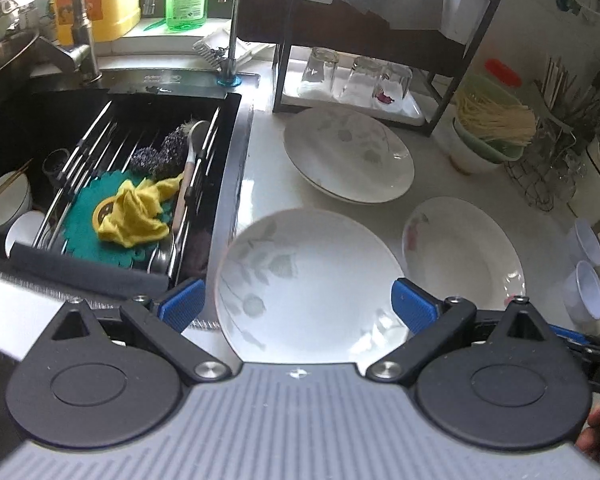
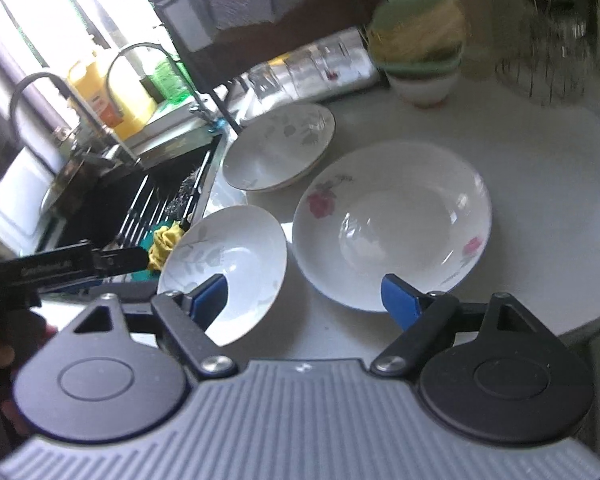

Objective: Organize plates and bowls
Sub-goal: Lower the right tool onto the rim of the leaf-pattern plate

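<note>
A white worktop [image 1: 260, 184] beside a dark sink [image 1: 100, 184] holds three shallow white dishes, all lying flat and apart from one another. The leaf plate [image 1: 308, 280] sits nearest, at the worktop's front edge next to the sink. The left gripper [image 1: 298, 304] hangs straight over its near rim, jaws wide apart and holding nothing, the blue pads flanking the plate on either side. The rose plate [image 2: 392, 224] lies just to the right of it. The right gripper [image 2: 304, 300], jaws also wide apart and empty, points at the gap between these two plates, with the rose plate's near rim just ahead of its right pad. The far plate [image 1: 348, 156], also leaf-patterned, rests further back, close to a black rack of upturned glasses [image 1: 356, 76]. Judging by position, the left gripper is nearer the leaf plate and the right nearer the rose plate. The plates are round, so neither has a long axis to align with.
</note>
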A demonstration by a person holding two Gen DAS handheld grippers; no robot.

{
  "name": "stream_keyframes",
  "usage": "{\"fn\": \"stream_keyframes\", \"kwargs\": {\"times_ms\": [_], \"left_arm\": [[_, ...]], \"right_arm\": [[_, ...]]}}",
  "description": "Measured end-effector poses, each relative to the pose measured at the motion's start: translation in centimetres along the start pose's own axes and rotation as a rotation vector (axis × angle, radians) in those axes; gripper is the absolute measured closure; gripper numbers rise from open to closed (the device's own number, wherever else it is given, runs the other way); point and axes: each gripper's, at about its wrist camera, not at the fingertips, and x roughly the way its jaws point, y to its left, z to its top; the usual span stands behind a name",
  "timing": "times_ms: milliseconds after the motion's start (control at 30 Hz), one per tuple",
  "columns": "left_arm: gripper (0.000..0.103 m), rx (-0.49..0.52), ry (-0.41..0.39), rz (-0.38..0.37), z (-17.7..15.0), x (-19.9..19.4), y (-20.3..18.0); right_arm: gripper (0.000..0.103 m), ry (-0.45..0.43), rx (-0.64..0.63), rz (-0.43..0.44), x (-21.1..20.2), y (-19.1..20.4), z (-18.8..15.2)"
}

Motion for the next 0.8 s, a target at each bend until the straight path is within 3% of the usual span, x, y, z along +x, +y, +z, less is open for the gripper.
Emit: {"fn": "stream_keyframes", "kwargs": {"times_ms": [167,233,500,567,800], "left_arm": [[0.003,0.026,0.032,-0.031,0.8,2.4,1.7],[0.004,0.039,0.047,-0.036,0.9,3.8,2.1],[0.026,0.065,0.104,-0.056,1.0,8.2,3.8],[0.033,0.057,0.116,-0.063,1.1,8.9,4.4],[0.05,0.041,0.137,-0.073,1.0,10.8,6.1]], "right_arm": [[0.018,0.023,0.074,0.018,1.9,0.0,0.2],[0.024,0.032,0.099,0.024,2.7,-0.2,0.3],[0.053,0.112,0.182,0.106,6.2,-0.4,0.3],[0.064,0.133,0.179,0.103,6.9,-0.3,0.2],[0.068,0.187,0.188,0.098,9.3,0.1,0.1]]}}
